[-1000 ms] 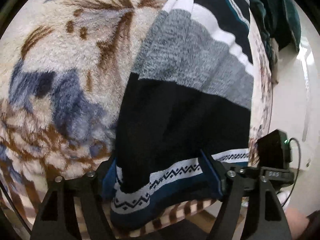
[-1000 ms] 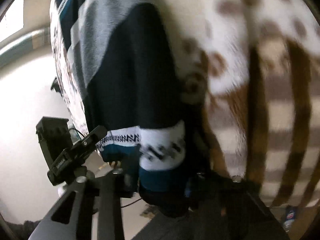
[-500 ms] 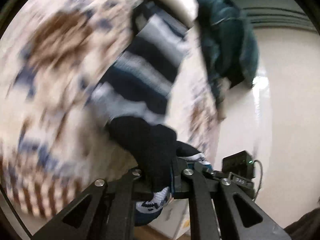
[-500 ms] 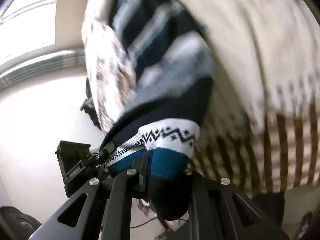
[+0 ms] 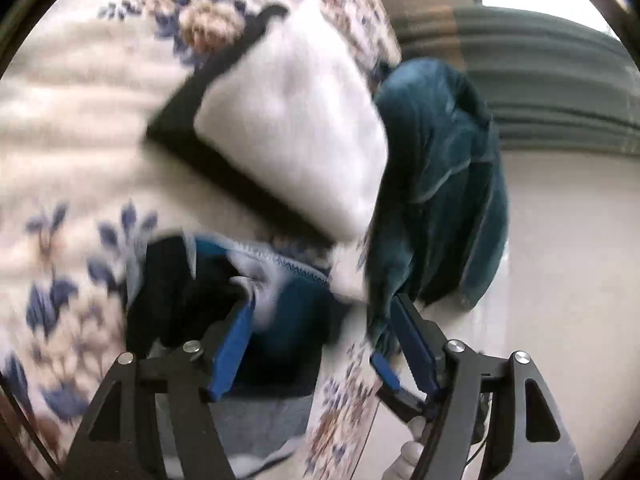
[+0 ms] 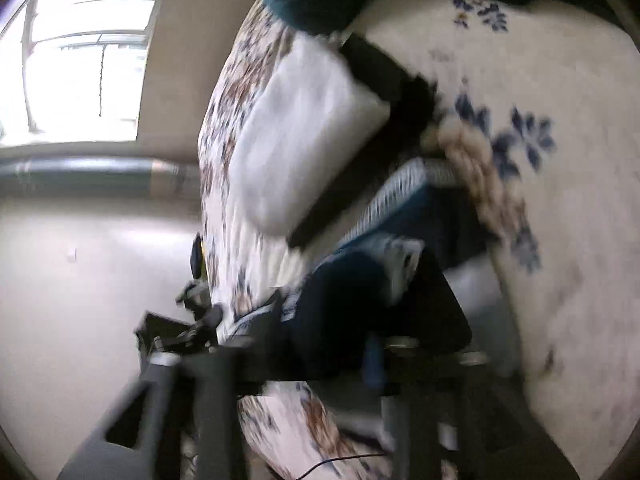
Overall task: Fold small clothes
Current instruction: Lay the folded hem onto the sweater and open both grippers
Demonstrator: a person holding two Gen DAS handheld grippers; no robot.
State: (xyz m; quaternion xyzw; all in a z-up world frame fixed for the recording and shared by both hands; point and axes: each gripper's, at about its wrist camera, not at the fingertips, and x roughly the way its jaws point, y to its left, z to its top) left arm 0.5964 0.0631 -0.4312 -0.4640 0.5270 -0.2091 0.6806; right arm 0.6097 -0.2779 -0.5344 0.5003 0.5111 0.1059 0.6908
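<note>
Evidently the fold-over step is in hand: the striped sweater (image 5: 224, 280), dark with teal and white bands, lies bunched and doubled on the floral bed blanket (image 5: 72, 128), just below a white folded garment (image 5: 296, 128) with a dark border and beside a teal garment (image 5: 440, 184) heaped at the bed's edge. The left gripper (image 5: 320, 336) has its jaws spread wide, released, with the sweater's teal hem lying between and under the blue pads (image 5: 232, 344) but not pinched. The right gripper (image 6: 320, 356) is badly blurred; dark knit sits right at its jaws, yet whether they are clenched on it or let go I cannot tell. By my reading the carried hem has been laid over the upper part, so the fold looks about halfway made. The next move probably calls for withdrawing the left gripper without dragging the hem, then evening the edges and pressing the bundle flat, or taking a side for a further fold.
</note>
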